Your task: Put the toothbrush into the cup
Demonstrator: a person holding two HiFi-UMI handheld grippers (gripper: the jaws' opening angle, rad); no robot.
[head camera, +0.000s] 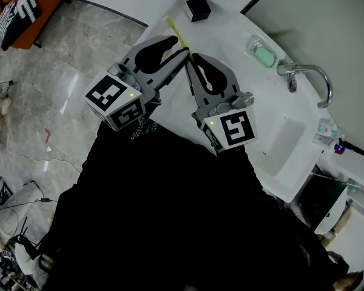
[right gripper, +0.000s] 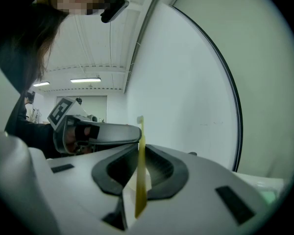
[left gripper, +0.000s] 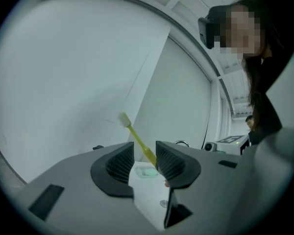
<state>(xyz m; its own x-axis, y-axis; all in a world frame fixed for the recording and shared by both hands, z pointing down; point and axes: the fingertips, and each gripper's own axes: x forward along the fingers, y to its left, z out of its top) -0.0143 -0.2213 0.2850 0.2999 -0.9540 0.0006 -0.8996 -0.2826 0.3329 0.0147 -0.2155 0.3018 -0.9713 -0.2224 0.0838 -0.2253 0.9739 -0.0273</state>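
The yellow toothbrush sticks out up and left over the white counter, bristles at its far end. My right gripper is shut on its handle; in the right gripper view the toothbrush stands upright, pinched between the pads. My left gripper meets it from the left, tip to tip. In the left gripper view its jaws stand open around the toothbrush, which leans beside the right pad without being pressed. A black cup stands farther back on the counter, apart from both grippers.
A green soap dish lies by the chrome faucet, and the basin sits to the right. Small bottles stand at the basin's far corner. A mirror wall runs behind the counter; tiled floor lies to the left.
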